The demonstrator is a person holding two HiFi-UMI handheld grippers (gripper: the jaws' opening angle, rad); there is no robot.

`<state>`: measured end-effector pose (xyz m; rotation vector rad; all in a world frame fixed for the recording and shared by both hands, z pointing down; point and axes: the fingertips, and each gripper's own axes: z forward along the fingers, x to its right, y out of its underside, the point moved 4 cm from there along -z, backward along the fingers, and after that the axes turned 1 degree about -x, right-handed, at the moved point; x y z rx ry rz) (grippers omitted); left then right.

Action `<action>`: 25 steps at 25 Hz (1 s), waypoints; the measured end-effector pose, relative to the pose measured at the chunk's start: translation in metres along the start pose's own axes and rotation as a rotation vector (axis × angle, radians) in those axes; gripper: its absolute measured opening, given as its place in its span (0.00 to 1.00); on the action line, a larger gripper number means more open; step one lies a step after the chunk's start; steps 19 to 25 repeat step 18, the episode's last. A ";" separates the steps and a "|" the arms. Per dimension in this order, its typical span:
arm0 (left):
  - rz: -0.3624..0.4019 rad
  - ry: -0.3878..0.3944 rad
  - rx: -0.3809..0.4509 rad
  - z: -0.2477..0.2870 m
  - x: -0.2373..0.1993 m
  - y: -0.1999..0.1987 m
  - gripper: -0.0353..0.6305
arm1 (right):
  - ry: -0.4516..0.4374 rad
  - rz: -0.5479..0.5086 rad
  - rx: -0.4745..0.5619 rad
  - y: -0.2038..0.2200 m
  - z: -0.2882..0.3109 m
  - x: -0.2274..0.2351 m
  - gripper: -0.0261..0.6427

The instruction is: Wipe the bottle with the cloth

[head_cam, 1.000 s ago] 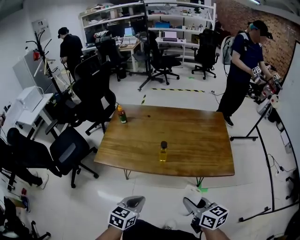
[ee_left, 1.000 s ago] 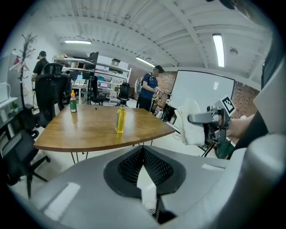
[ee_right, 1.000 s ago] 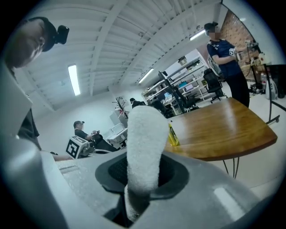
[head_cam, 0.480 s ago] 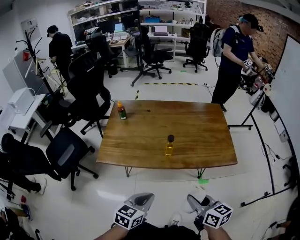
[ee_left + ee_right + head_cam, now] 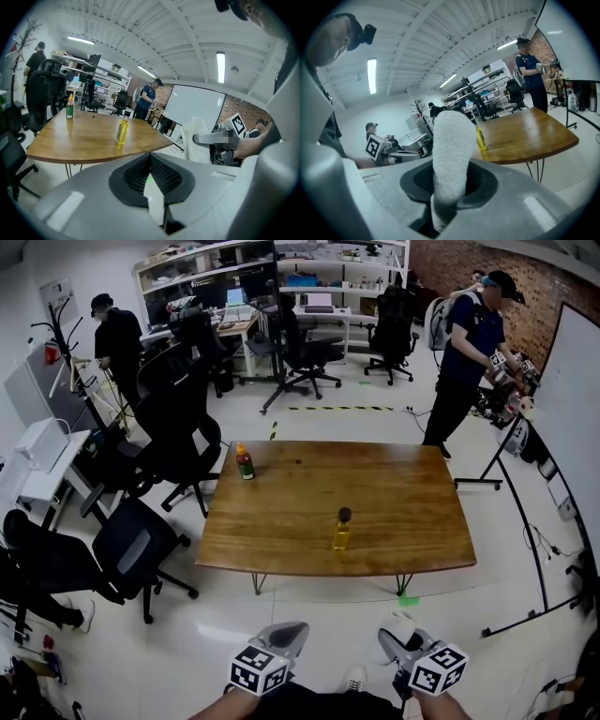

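While the head view looks steeply down, a brown wooden table (image 5: 394, 493) stands on a pale glossy floor (image 5: 309, 423), and the bottle (image 5: 342, 530) of yellow liquid with a dark cap stands upright near its front edge. A second bottle (image 5: 245, 463), orange-capped, stands well apart near the far left corner. Black office chairs (image 5: 141, 540) crowd the left side, shelves (image 5: 281, 277) line the back wall, a strip of yellow-and-black tape (image 5: 342, 409) marks the floor, and a whiteboard (image 5: 574, 418) stands at right below a brick wall (image 5: 544, 277). The left gripper (image 5: 289, 632) and right gripper (image 5: 389, 641) are low in the picture, well short of the table.

From the left gripper view, its jaws are pressed together with nothing between them; the bottle (image 5: 122, 131) stands on the table (image 5: 79, 138) ahead.

From the right gripper view, the jaws are clamped on a white fluffy cloth (image 5: 450, 140) that stands upright out of them; the bottle (image 5: 481, 138) shows just beside it, on the table (image 5: 529, 131).

Both bottle labels are too small to read; each gripper's cube bears only black-and-white square markers.
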<state>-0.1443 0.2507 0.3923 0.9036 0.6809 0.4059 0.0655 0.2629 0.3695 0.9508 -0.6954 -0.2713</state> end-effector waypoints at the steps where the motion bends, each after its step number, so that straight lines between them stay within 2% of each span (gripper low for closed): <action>1: 0.002 -0.002 0.003 0.000 0.000 0.000 0.08 | -0.001 -0.001 0.000 0.000 0.001 0.000 0.15; 11: -0.001 -0.027 0.018 0.001 -0.004 -0.003 0.08 | -0.011 -0.005 -0.004 0.003 0.001 0.001 0.15; 25: 0.005 -0.025 0.035 -0.002 -0.003 -0.012 0.08 | -0.005 -0.023 -0.005 -0.005 0.000 -0.001 0.15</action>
